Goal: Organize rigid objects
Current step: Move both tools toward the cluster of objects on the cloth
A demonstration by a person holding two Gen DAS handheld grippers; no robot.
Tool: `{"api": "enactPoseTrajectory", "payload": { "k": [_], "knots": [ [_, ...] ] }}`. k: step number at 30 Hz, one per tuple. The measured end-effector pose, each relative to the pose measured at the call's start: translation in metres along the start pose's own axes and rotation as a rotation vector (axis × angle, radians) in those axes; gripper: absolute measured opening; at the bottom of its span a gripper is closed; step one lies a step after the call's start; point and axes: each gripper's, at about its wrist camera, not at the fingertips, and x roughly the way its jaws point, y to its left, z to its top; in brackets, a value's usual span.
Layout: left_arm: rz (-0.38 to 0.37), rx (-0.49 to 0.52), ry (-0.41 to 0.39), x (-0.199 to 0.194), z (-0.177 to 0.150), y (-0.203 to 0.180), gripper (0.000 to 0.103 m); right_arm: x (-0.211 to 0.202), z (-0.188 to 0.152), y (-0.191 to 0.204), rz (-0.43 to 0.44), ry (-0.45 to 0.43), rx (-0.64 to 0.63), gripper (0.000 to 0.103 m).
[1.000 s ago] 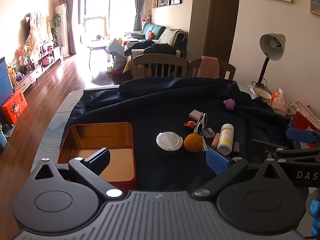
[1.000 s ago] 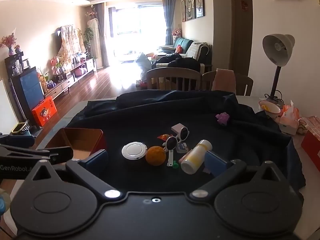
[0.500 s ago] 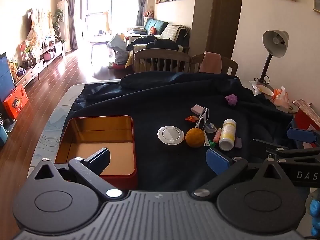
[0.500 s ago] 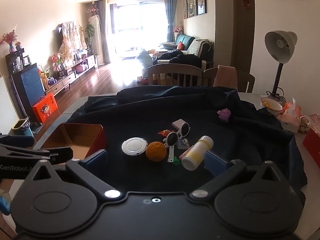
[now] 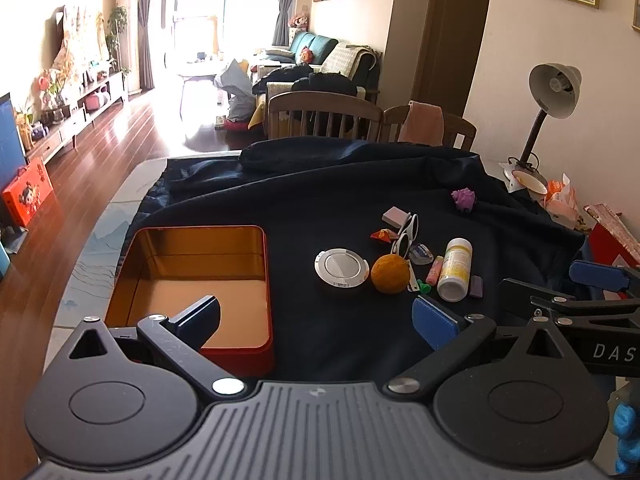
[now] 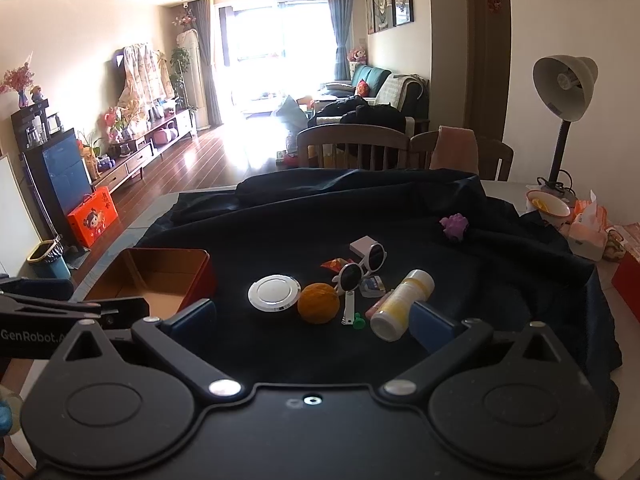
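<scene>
Red tin: one open tin (image 5: 192, 276) with a gold inside sits at the near left of the bench, nothing in it; in the right wrist view it shows at the left edge (image 6: 160, 276).
Change: over the last second both views have risen and tipped down a little, so the tin and the cluster sit lower and fuller in frame; no object has shifted on the dark cloth (image 5: 340, 200).
Meaning: I judge the sorting has not begun, with both tools merely lining up.
Left tool: left tool (image 5: 316, 316) is spread wide and holds nothing, poised over the tin's near right corner.
Round items: one white disc (image 5: 341, 267), then one orange ball (image 5: 390, 274) just right of it.
Middle cluster: one pair of white sunglasses (image 5: 406, 236), one red wrapper (image 5: 382, 236), one pale block (image 5: 395, 215), one green bit (image 5: 423, 287), one clear packet (image 5: 420, 253).
Right cluster: one pink tube (image 5: 434, 275), one white bottle (image 5: 454, 270) lying down, one small purple eraser (image 5: 476, 286).
Far right: one purple toy (image 5: 464, 199), well apart.
Right tool: right tool (image 6: 312, 320) is also fully apart and empty, near the ball and bottle.
</scene>
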Motion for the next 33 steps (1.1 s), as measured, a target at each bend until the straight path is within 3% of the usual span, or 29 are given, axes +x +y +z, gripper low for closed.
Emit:
{"api": "enactPoseTrajectory", "payload": {
  "k": [25,33],
  "knots": [
    [-0.093,-0.006,0.023,0.025,0.021,0.030,0.103,0.010,0.007,0.020,-0.054,-0.015,0.037,0.103],
    [-0.120,0.013,0.027,0.036,0.028,0.022,0.103,0.012,0.012,0.006,-0.085,-0.022,0.073,0.103]
  ]
}}
